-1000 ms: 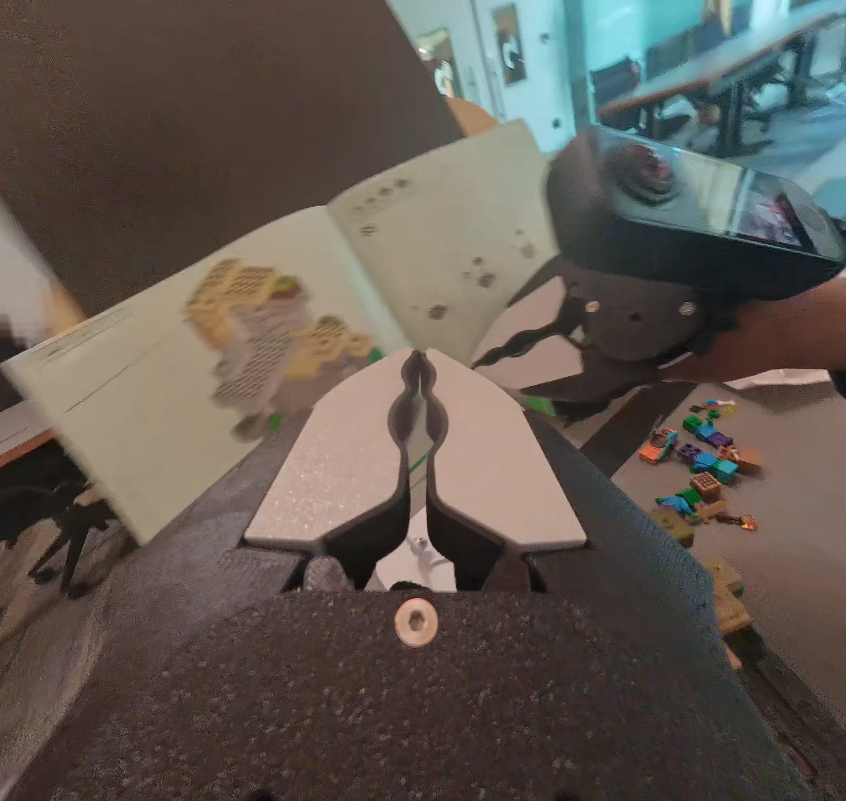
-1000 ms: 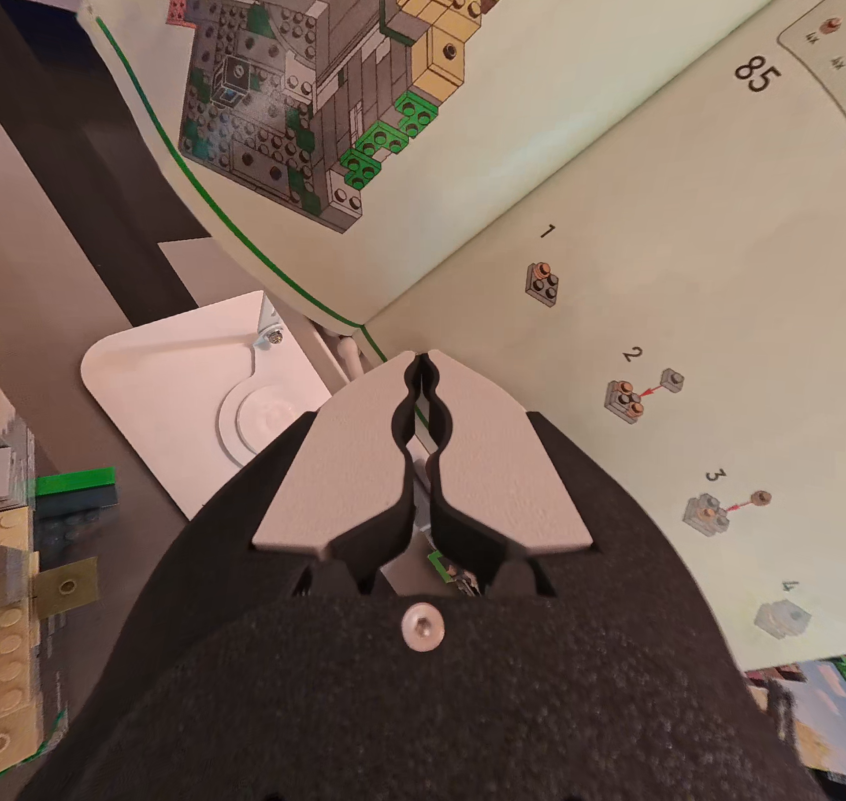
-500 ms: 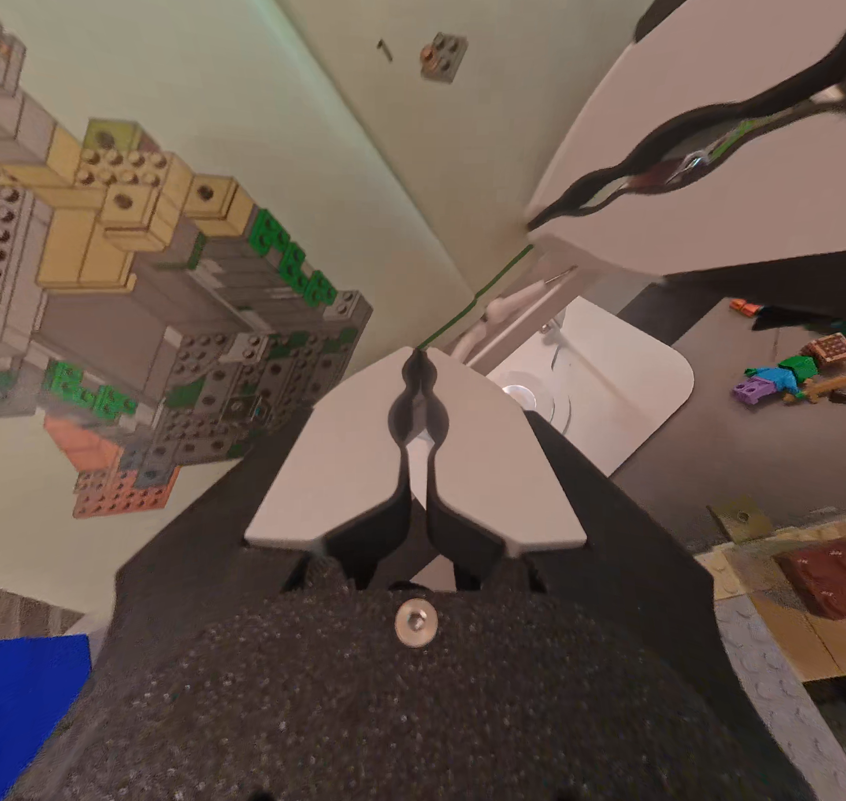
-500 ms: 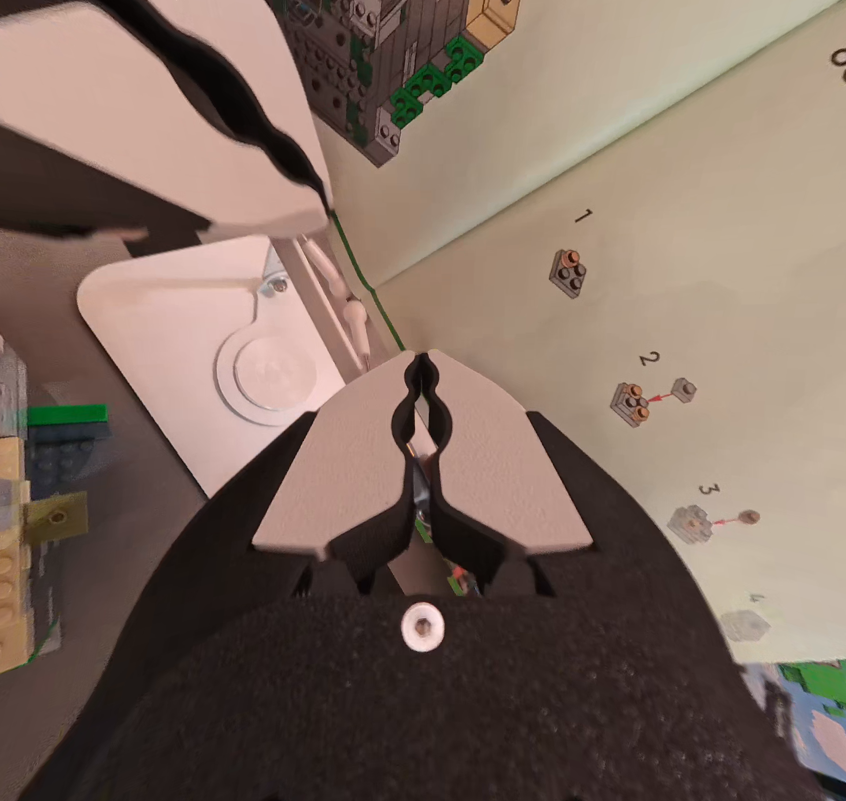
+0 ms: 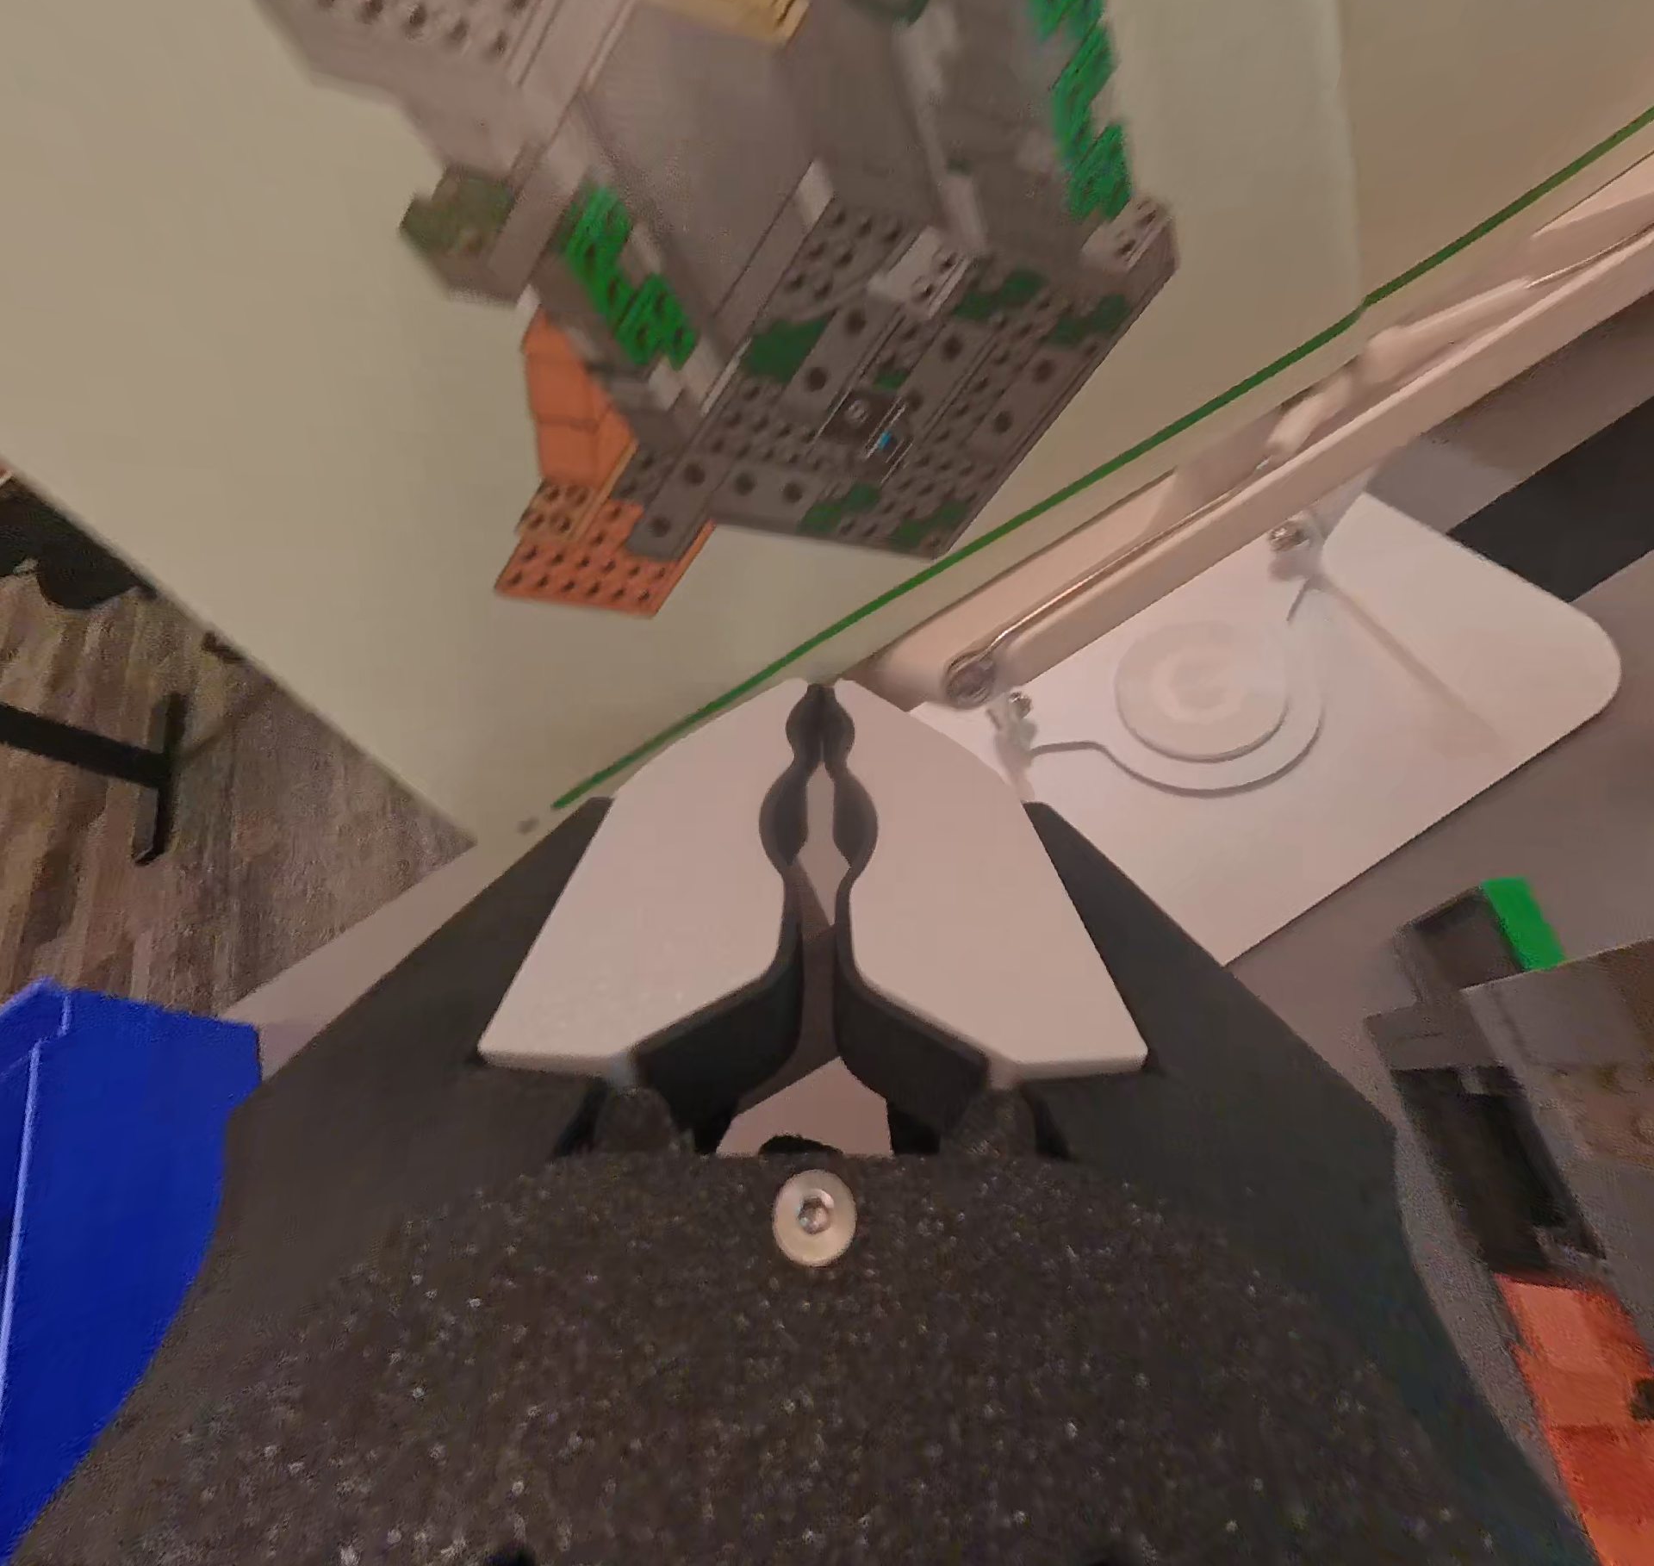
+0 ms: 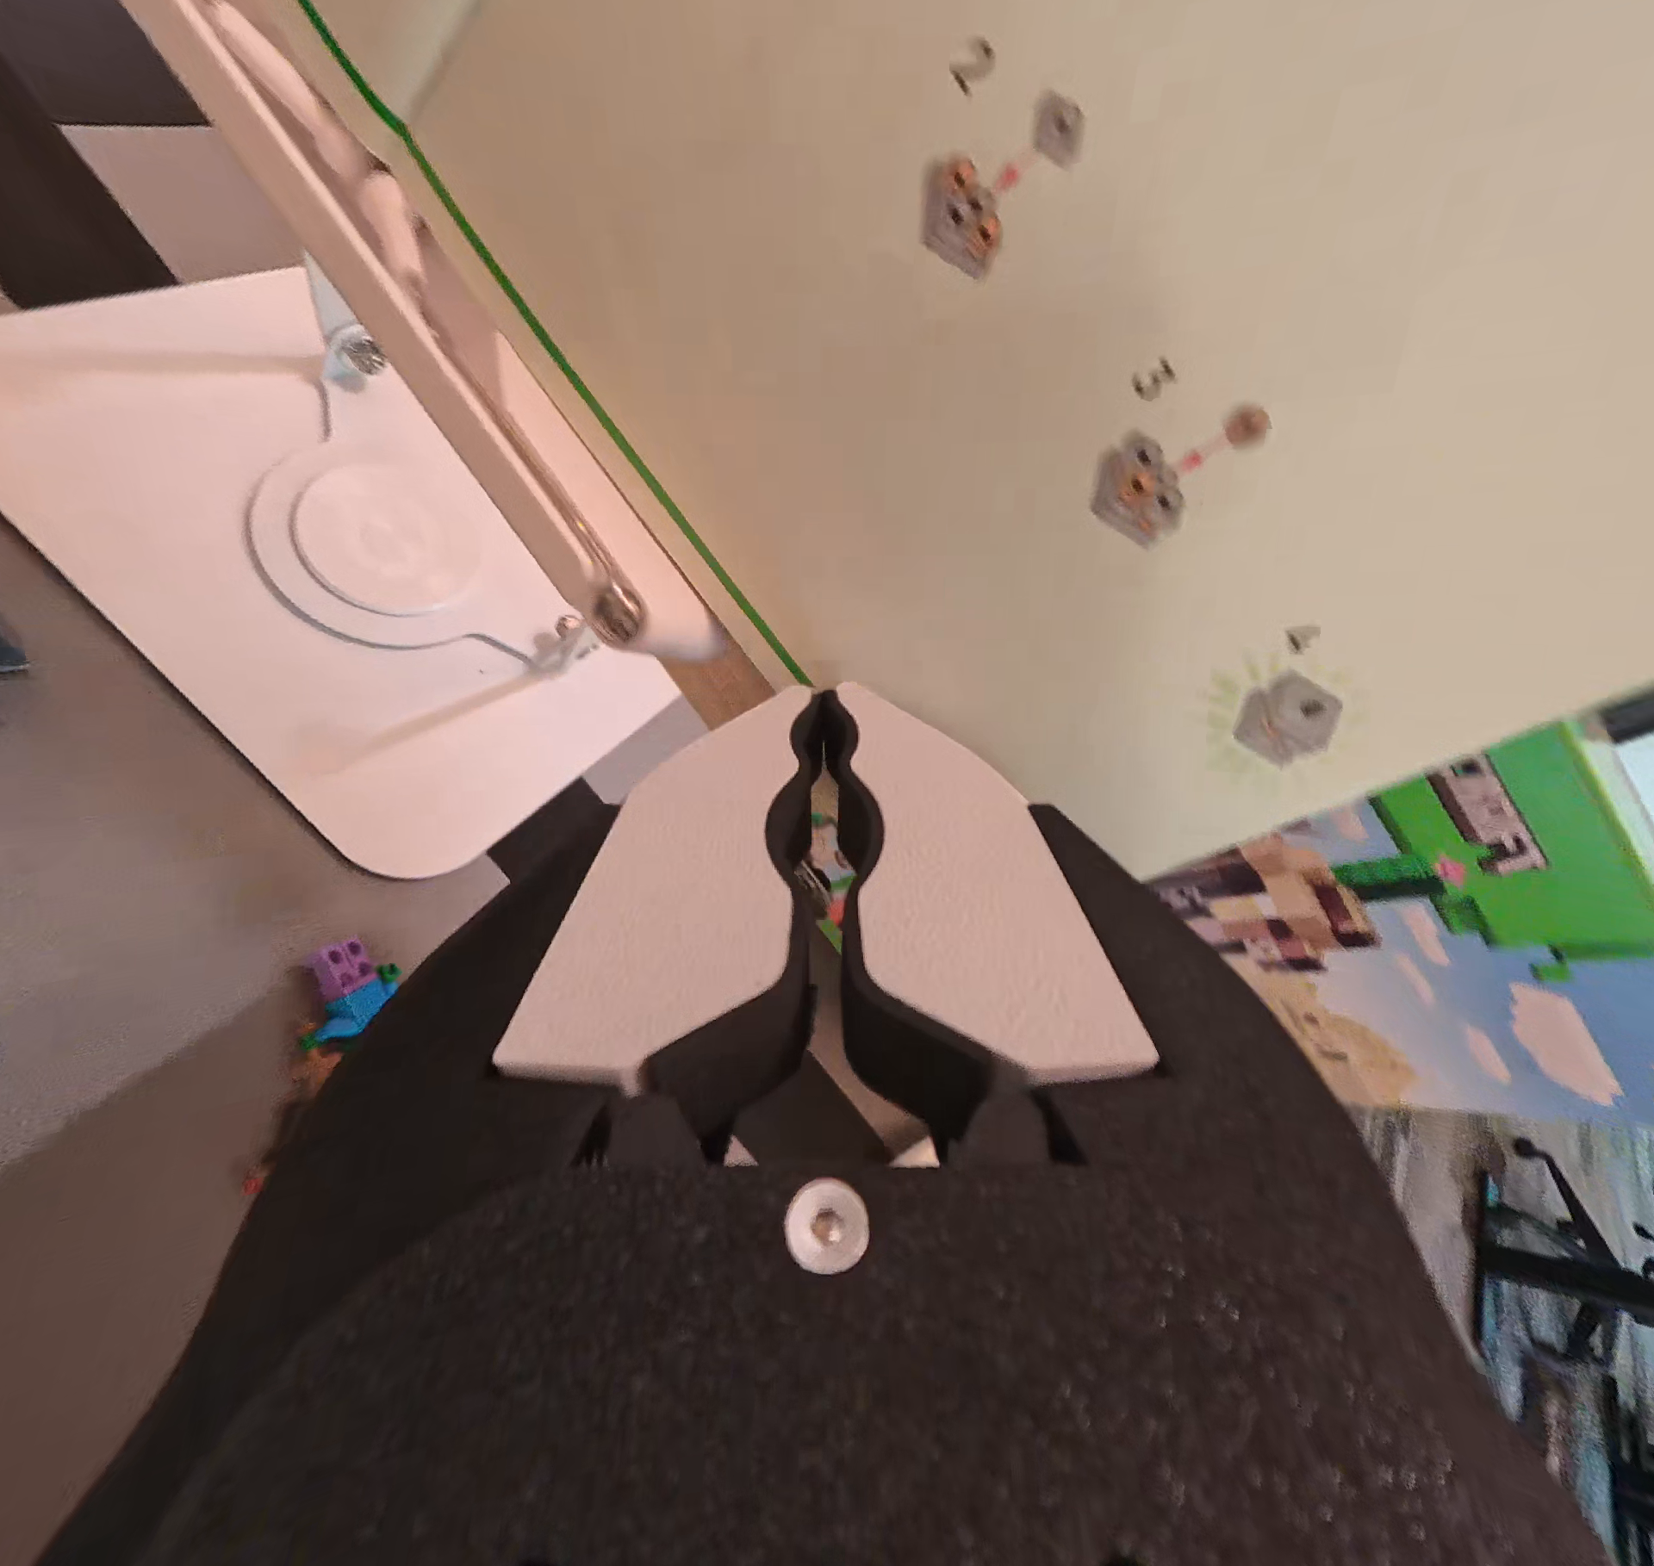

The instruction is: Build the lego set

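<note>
Booklet (image 5: pixel 268 360) props on stand (image 5: pixel 1342 807), bricks (image 6: pixel 345 995) beside

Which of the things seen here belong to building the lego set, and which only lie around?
Belong to the job:
- instruction booklet
- white stand carrying it
- half-built model
- loose bricks
- left gripper and right gripper, both shut

Just lying about:
- blue bin
- picture box

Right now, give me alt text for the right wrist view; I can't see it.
The right tool, shut, sits at the lower edge of the open instruction booklet, which rests on a white stand. The page shows small numbered brick steps. Loose bricks lie on the grey table at left.
</note>
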Motion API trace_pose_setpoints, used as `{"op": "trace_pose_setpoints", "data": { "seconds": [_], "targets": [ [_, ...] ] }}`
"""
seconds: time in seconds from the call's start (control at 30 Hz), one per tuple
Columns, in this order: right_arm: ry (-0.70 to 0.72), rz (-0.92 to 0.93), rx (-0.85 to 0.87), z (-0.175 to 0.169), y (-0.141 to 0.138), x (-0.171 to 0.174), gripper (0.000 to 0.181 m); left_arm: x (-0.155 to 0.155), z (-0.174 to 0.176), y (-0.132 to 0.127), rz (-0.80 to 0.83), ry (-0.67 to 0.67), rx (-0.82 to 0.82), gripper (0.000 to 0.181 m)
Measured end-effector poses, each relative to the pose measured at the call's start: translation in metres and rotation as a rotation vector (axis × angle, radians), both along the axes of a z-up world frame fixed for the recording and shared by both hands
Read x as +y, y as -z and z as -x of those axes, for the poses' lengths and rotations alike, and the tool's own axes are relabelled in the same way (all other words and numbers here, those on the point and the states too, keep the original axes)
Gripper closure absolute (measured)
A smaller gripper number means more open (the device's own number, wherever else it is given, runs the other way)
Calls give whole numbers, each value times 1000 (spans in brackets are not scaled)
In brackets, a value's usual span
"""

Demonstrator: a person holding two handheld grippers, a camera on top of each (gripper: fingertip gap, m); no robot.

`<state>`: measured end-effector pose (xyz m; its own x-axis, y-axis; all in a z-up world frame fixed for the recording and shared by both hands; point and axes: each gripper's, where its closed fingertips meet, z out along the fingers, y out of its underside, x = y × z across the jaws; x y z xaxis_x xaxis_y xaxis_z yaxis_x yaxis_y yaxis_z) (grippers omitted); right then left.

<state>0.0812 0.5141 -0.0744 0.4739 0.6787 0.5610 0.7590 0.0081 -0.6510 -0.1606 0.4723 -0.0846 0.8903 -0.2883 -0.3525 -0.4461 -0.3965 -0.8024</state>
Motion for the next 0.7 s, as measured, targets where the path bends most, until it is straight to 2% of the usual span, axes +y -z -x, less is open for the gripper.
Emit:
{"op": "trace_pose_setpoints", "data": {
  "seconds": [0.1, 0.3, 0.47, 0.7],
  "targets": [
    [39, -12, 39, -18, 1, 4, 181, -2, 25, 12, -9, -78, 17, 181],
    [75, -43, 179, -31, 3, -1, 181, -12, 38, 11, -73, -106, -90, 181],
    [117, -66, 350, -38, -9, -19, 181, -24, 46, -1, -131, -135, -152, 181],
    [139, -112, 651, -53, -31, -69, 181, -58, 47, -30, -308, -166, -315, 181]
  ]
}}
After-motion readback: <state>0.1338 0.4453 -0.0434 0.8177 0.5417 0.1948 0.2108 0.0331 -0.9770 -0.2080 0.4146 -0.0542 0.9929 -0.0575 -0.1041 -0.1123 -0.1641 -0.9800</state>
